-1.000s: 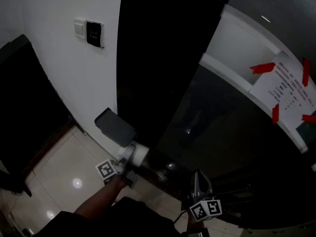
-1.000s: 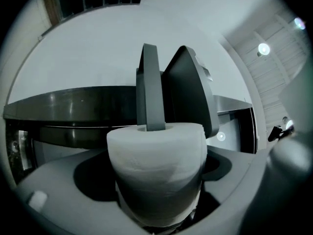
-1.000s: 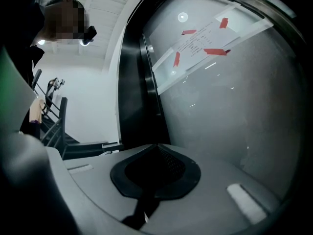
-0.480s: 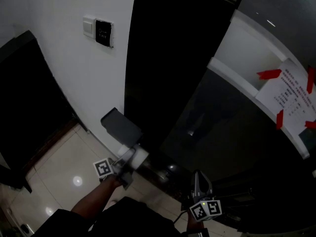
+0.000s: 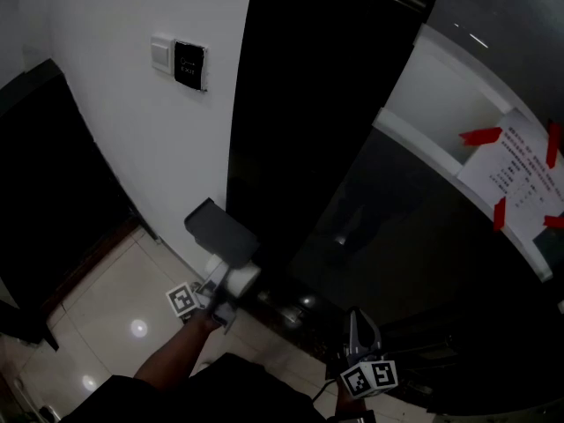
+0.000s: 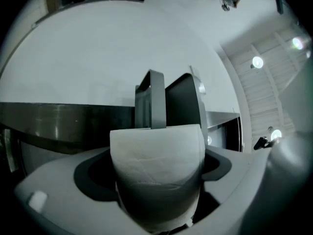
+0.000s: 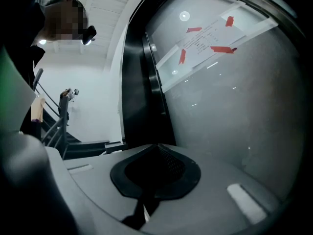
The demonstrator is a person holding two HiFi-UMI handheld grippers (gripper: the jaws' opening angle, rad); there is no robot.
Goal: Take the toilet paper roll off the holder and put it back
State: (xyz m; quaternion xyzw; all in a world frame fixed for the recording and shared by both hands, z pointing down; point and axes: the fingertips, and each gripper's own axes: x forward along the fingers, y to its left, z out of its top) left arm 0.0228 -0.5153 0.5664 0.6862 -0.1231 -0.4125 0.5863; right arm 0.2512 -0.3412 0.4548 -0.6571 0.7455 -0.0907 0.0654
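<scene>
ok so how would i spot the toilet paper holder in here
Find the white wall left of the tall black panel and follow its right edge down towards the floor tiles. The holder is the grey slab-like box jutting out there, just above the white roll; the switch plate sits much higher.

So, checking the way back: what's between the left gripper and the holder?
Only the toilet paper roll, clamped in the jaws of the left gripper, with the grey holder just behind it. The left gripper view shows this.
</scene>
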